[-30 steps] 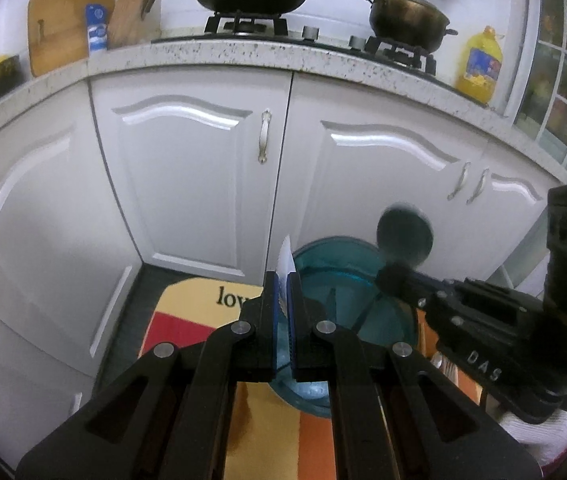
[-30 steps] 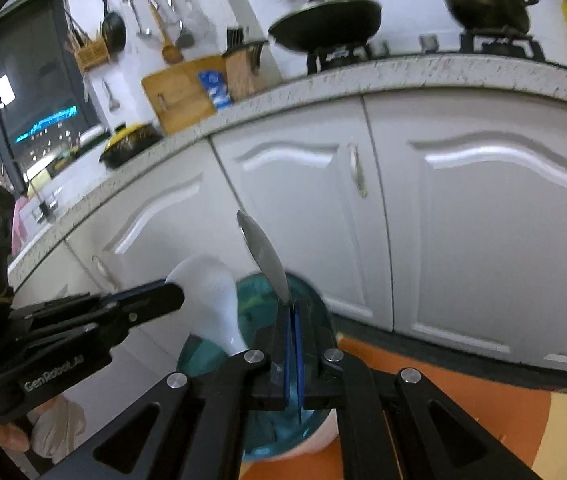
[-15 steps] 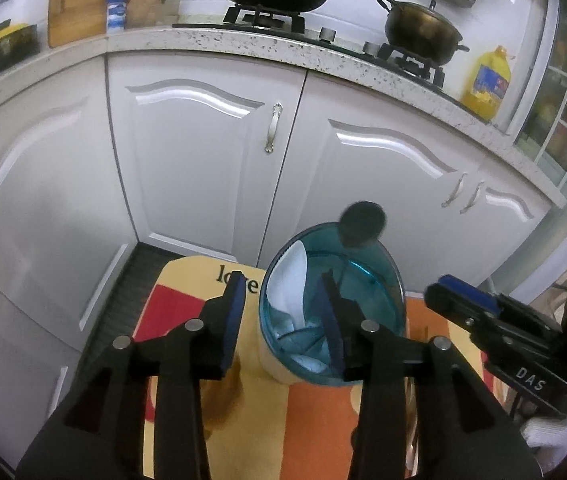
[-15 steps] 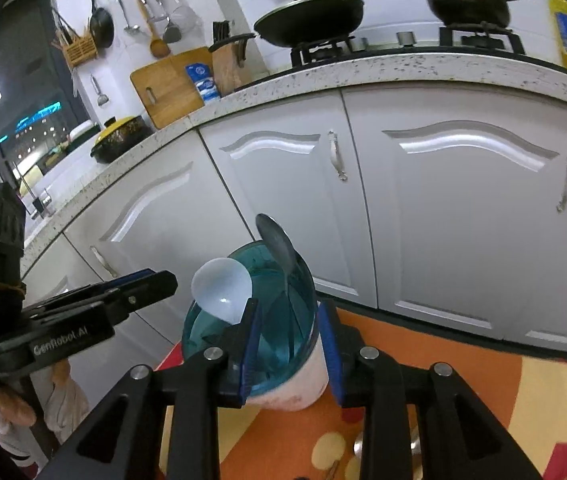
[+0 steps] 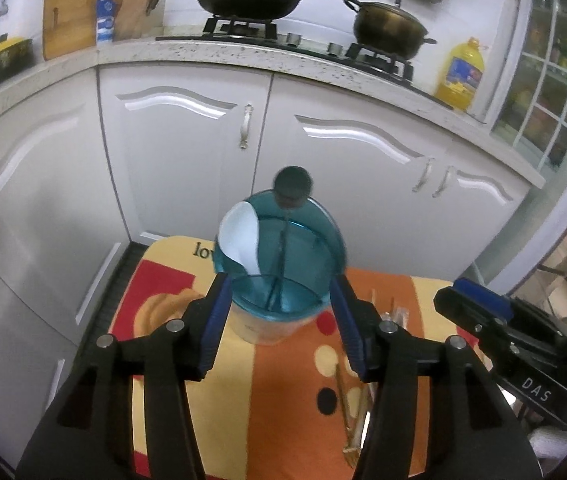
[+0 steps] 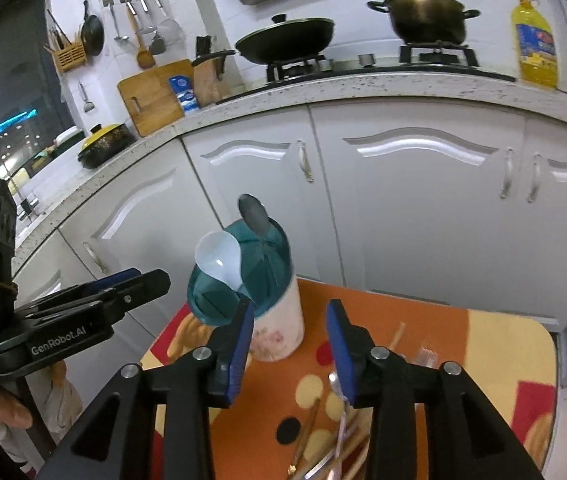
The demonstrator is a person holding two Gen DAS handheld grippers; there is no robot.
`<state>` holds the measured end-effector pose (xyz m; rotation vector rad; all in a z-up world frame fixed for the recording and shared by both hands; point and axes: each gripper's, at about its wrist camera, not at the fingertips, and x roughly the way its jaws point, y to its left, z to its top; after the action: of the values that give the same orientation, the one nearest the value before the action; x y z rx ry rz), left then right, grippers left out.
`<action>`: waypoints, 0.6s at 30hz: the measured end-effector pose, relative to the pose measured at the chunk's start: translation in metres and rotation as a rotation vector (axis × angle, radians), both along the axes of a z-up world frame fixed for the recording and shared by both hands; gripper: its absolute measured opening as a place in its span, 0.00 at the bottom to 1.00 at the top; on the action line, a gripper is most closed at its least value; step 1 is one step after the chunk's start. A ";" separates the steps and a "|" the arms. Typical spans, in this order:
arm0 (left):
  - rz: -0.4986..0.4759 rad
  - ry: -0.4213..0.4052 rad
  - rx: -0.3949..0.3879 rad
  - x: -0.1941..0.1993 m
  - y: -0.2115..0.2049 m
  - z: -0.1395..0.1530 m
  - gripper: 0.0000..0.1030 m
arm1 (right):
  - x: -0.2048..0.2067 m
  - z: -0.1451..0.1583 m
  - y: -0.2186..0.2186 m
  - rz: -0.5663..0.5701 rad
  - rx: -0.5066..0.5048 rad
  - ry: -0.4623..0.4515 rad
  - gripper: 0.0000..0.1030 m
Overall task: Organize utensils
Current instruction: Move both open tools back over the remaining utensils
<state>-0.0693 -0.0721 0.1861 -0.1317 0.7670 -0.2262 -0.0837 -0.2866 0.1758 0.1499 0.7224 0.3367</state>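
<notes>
Two wrist cams, both angled down at the same spot

Left view sits close above the teal utensil holder (image 5: pixel 279 264); right view sees it (image 6: pixel 243 280) from a bit farther right. Both share the orange mat (image 5: pixel 283 400), white cabinets (image 5: pixel 187 148) and stove behind.

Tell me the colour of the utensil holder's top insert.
Translucent teal-blue insert; clearest in the left wrist view.

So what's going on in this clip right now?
A person with a gripper in each hand is sorting utensils into a teal holder on a small table. A white spoon and a metal spoon already stand in it. Both the left gripper and right gripper are empty, jaws opening. More utensils lie on the cloth.
</notes>
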 end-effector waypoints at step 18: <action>-0.065 -0.067 0.047 -0.048 -0.043 0.019 0.55 | -0.068 0.020 -0.052 -0.166 -0.029 -0.014 0.38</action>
<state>-0.1171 -0.1149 0.2053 -0.0542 0.7103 -0.2725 -0.1519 -0.3383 0.1963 0.1784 0.6962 0.1690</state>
